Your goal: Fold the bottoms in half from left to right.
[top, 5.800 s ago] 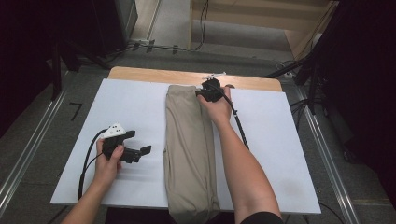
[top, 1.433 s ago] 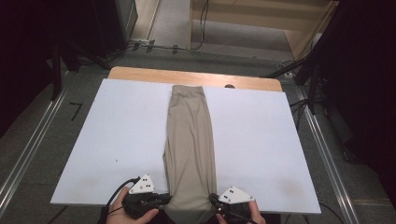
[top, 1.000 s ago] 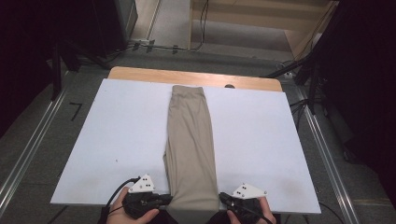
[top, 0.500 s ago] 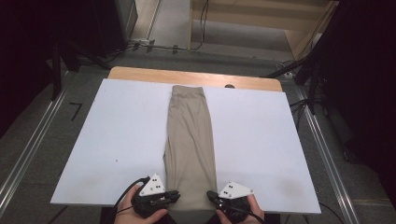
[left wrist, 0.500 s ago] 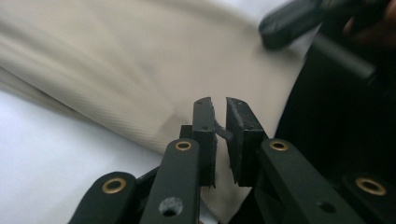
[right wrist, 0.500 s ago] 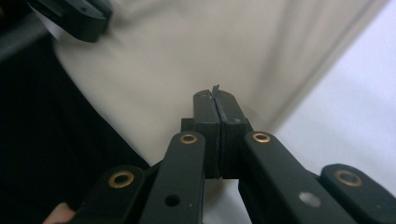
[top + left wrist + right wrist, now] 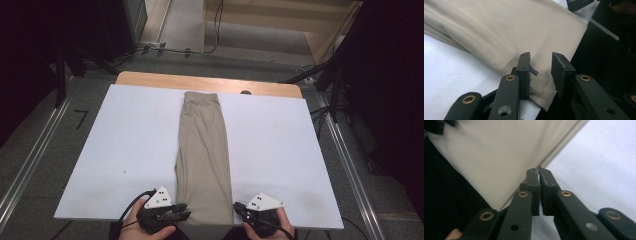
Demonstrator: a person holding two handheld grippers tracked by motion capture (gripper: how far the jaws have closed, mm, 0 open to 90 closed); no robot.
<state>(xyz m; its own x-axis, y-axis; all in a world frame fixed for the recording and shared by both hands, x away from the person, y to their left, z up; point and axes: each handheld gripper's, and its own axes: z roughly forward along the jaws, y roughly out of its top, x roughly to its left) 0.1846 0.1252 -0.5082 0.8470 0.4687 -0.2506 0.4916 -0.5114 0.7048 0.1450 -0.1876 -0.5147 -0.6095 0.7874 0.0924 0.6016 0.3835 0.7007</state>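
Comparing with half a second back, your left gripper (image 7: 172, 216) has just been opening: its jaws now stand a little apart, the near corner of the folded beige trousers (image 7: 204, 155) lying between them with the pads off the cloth. Your hands have barely shifted along the near edge of the white board (image 7: 280, 150). Your right gripper (image 7: 246, 211) has its jaws almost together; the trousers' other near corner lies just to their left, and you cannot tell whether cloth is pinched.
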